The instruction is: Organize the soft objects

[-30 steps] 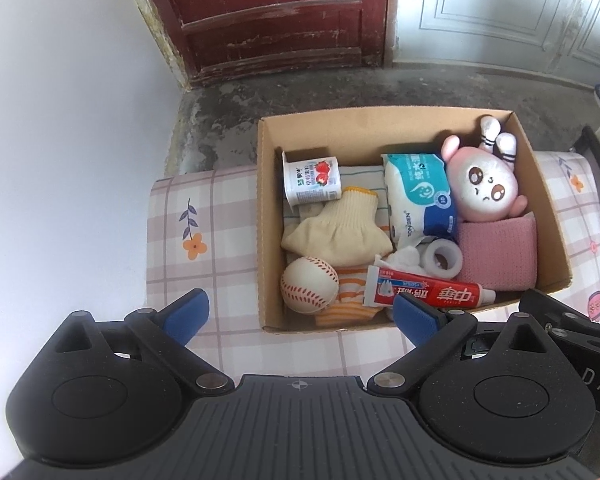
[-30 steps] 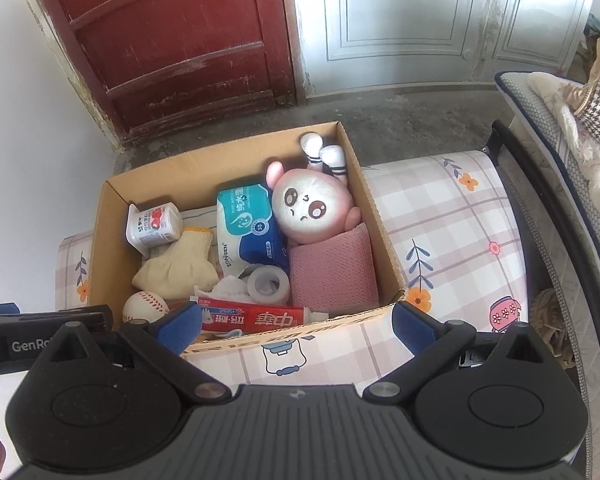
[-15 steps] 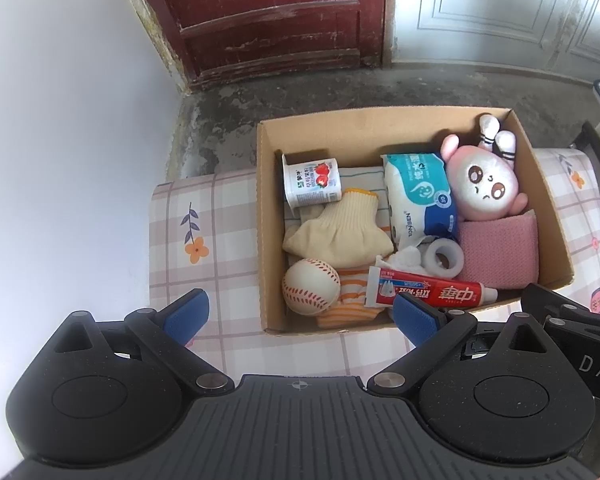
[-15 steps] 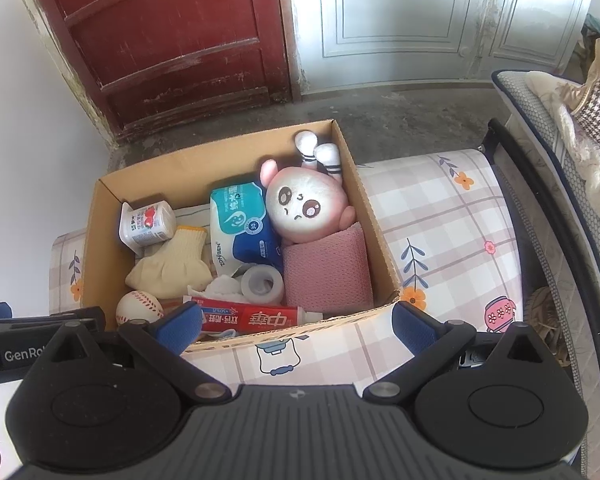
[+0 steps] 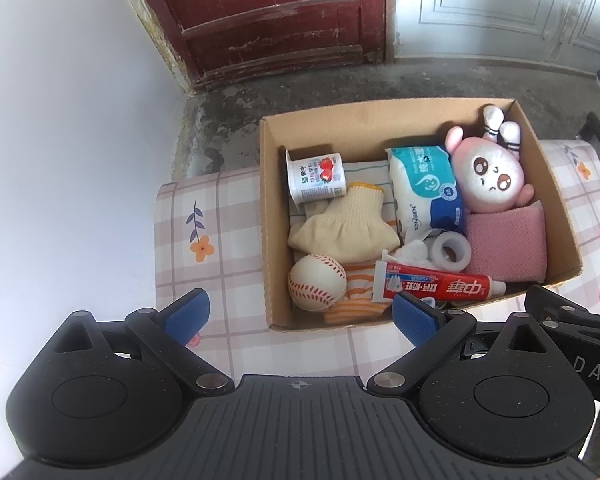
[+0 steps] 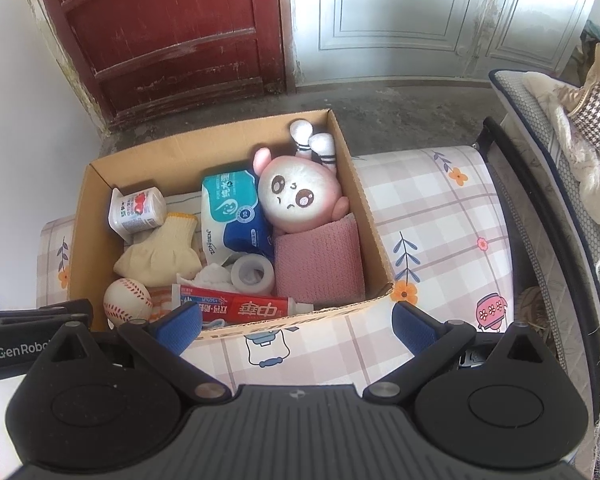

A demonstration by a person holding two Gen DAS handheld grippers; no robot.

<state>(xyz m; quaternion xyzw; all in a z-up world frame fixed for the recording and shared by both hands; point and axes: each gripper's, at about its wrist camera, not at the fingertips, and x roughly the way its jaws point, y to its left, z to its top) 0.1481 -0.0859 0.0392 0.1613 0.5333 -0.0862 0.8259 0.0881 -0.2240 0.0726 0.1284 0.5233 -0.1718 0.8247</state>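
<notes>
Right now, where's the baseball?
In both views, the baseball sits in the box's near left corner, below the glove and left of the toothpaste.

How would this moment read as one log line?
left hand-held gripper: open | right hand-held gripper: open | cardboard box: full, untouched

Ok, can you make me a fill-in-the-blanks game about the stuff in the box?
1. The pink plush toy sits in a cardboard ____.
2. The red toothpaste tube lies next to a white ____ with red stitches.
3. The left gripper and the right gripper are both ____ and hold nothing.
4. The cup shows a picture of a ____.

Missing words: box; baseball; open; strawberry
</notes>
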